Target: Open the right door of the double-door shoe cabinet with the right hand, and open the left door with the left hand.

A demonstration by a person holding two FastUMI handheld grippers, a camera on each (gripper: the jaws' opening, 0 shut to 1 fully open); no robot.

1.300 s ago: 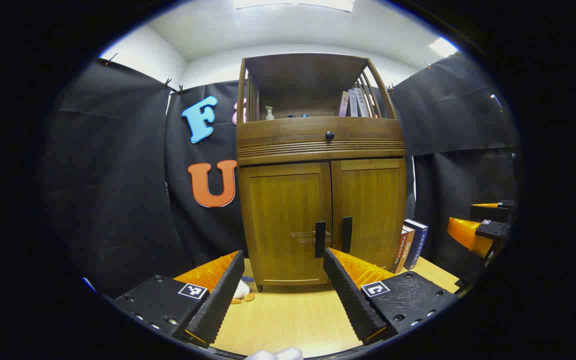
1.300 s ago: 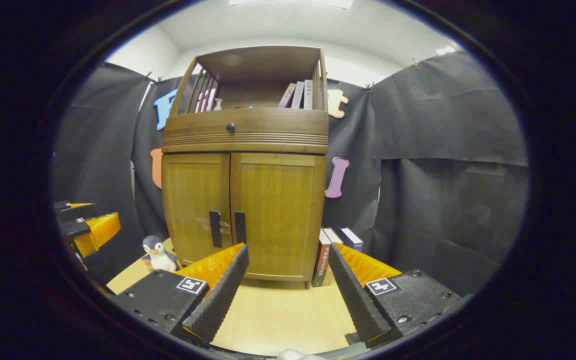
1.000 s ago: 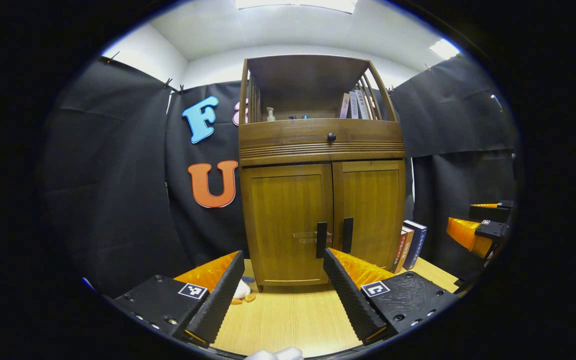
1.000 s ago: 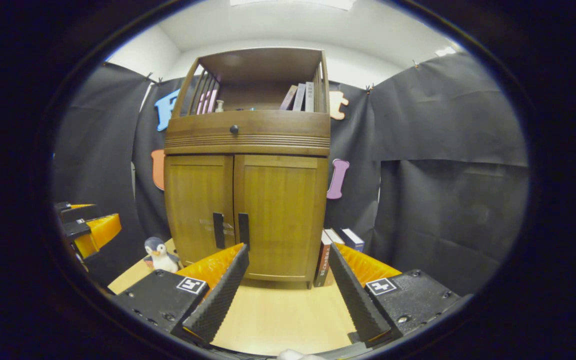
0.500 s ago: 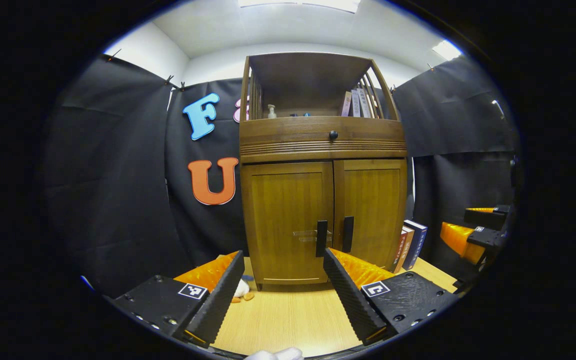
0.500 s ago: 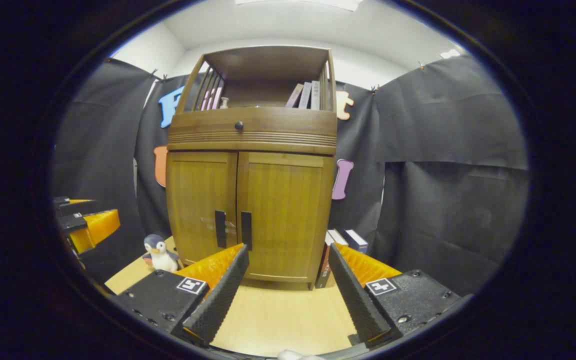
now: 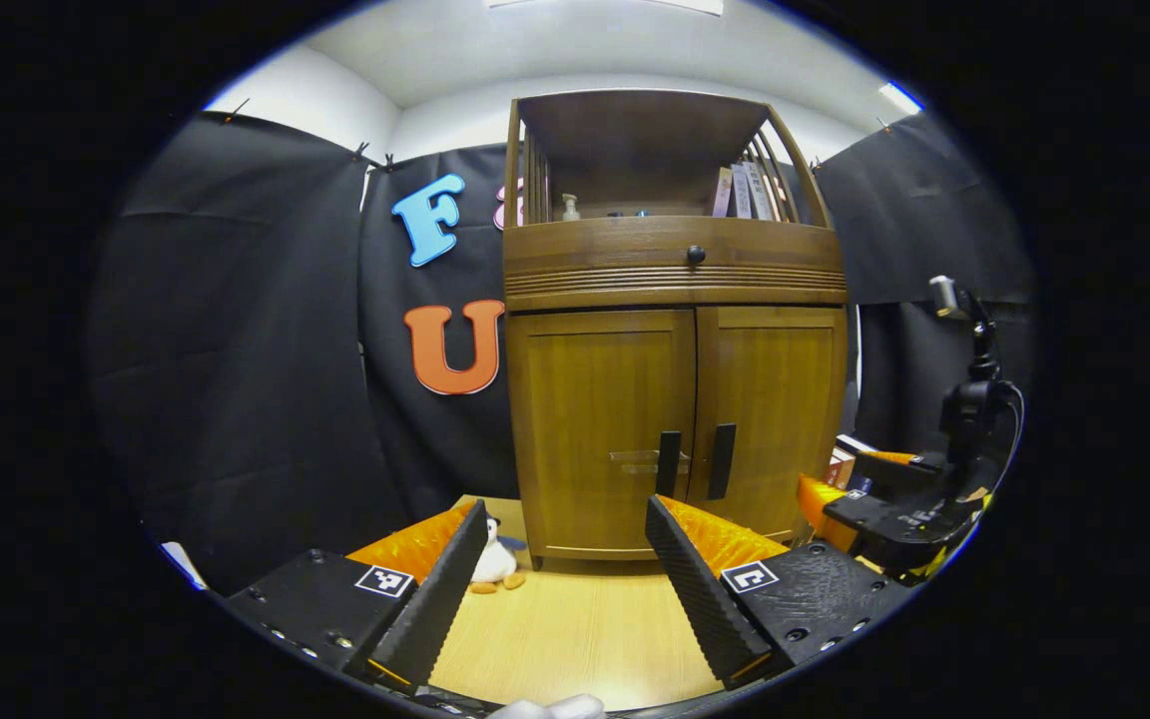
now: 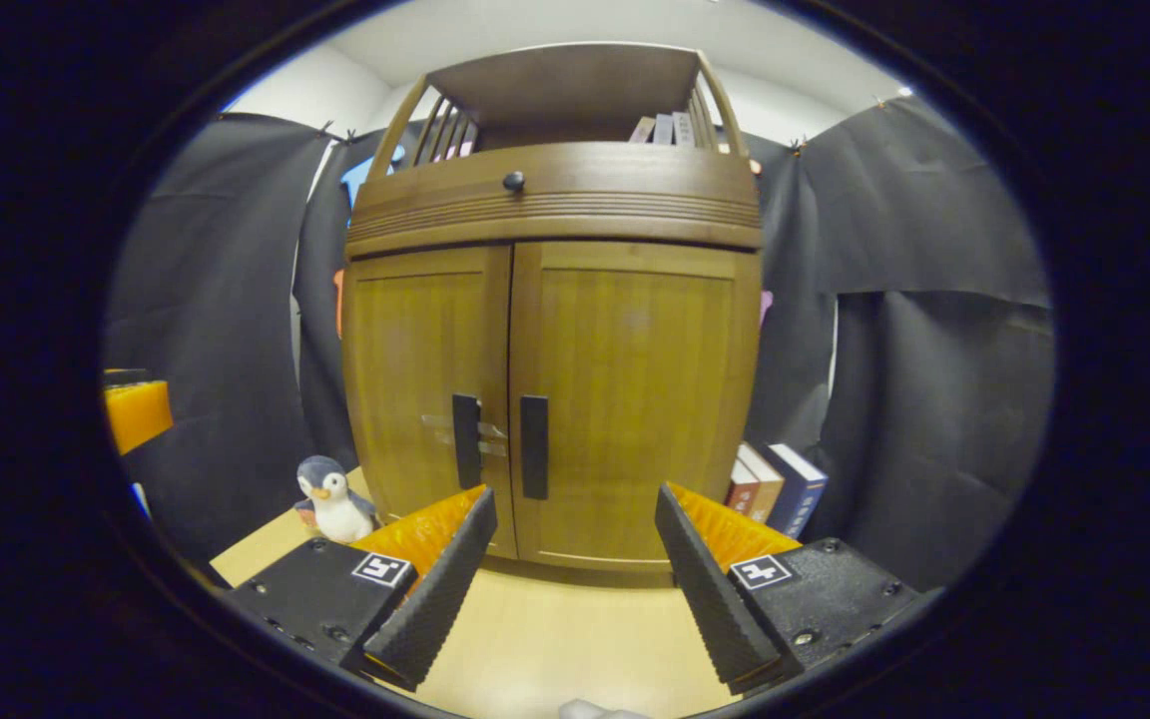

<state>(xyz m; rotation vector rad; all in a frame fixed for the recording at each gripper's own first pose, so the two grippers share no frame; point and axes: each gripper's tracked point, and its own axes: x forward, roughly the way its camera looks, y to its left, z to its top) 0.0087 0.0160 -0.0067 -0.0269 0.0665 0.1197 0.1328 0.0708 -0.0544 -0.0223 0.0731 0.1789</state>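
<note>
Both doors of the shoe cabinet (image 8: 555, 399) sit closed. The right gripper (image 8: 575, 559) hangs wide open before the right door's handle (image 8: 534, 446), touching nothing. The left gripper (image 7: 565, 569) is spread wide too, holding nothing, well back from the left handle (image 7: 669, 463).

Light even, bright, from ceiling panels (image 7: 603, 4) overhead. Soft glare on cabinet doors (image 8: 635, 399). Dim shade inside top shelf (image 7: 635, 150). Faint shadow on bench (image 8: 535, 639) under cabinet's front edge. Strong fisheye bending at edges. Focus sharp, no motion blur.

two doors (image 8: 635, 399), two handles (image 8: 534, 446), one penguin (image 8: 332, 496)
</note>
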